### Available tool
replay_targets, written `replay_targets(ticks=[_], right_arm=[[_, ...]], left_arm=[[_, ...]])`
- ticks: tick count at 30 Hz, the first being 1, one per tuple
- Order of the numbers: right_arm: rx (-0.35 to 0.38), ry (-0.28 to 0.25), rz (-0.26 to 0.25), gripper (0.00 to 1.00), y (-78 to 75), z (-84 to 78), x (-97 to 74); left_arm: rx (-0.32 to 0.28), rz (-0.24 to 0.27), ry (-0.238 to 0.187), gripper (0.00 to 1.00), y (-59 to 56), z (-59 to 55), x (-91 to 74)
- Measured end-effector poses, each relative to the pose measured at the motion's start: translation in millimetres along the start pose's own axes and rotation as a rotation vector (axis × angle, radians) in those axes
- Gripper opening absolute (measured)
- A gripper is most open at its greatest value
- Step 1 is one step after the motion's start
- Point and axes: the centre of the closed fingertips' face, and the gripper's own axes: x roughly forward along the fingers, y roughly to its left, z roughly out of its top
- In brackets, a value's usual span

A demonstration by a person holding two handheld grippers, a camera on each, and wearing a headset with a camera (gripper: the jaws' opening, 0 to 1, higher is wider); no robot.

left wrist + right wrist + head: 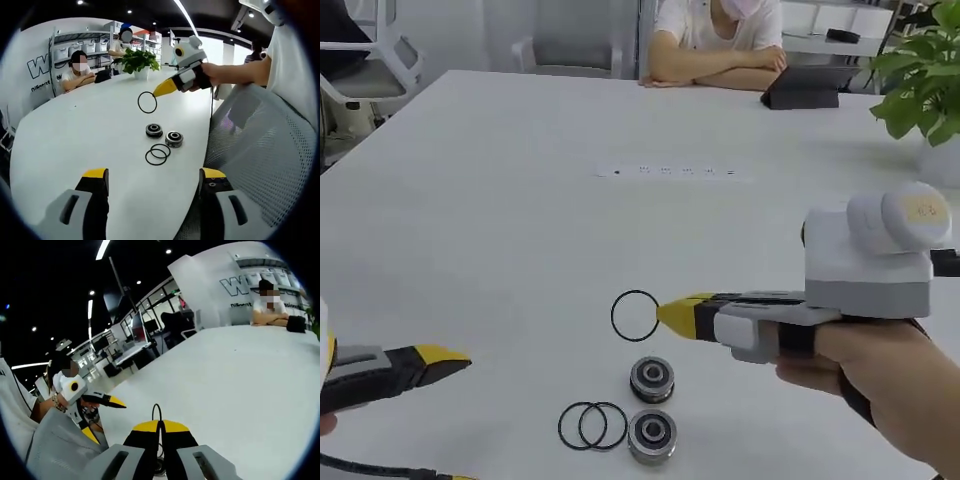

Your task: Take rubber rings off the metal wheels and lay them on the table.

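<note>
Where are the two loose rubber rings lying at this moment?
In the head view the two rubber rings lie overlapping on the white table, immediately left of the nearer metal wheel, close to the picture's bottom edge.

The head view looks forward and down across the table from its near edge toward a seated person. The left tool view sits low at the table's rim, facing the wheels, the right tool and its ring, all shared with the head view. The right tool view, low and tilted, takes in the left tool and that person.
</note>
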Motion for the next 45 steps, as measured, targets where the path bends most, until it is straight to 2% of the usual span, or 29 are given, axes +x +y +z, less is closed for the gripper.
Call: replay_targets(ticks=[2, 10, 18, 28, 34, 41, 45], right_arm=[[0.009, 0.005, 0.012, 0.0, 2.5, 0.7, 0.5], [0.004, 0.016, 0.068, 0.0, 25.8, 7.4, 9.6], [-0.022, 0.08, 0.101, 0.0, 44.9, -1.2, 27.8], [-0.08, 0.216, 0.143, 0.0, 60.7, -33.0, 52.4], [-0.091, 0.272, 0.152, 0.0, 65.1, -50.2, 65.5], [-0.099, 0.354, 0.136, 0.0, 58.4, -75.9, 79.2], [-0.116, 0.382, 0.111, 0.0, 52.6, -83.4, 83.1]], left_arm=[[-0.025, 0.009, -0.013, 0.71, -1.3, -1.1, -1.7], [-0.057, 0.034, -0.028, 0.72, -1.3, -7.3, -9.7], [-0.077, 0.059, -0.039, 0.71, 3.5, -9.1, -14.2], [-0.076, 0.045, -0.04, 0.71, -0.2, -8.4, -10.8], [-0.081, 0.038, -0.044, 0.7, -1.2, -8.6, -9.3], [-0.089, 0.028, -0.034, 0.7, -4.3, -13.3, -7.9], [-0.097, 0.028, -0.033, 0.7, -4.1, -15.1, -7.6]])
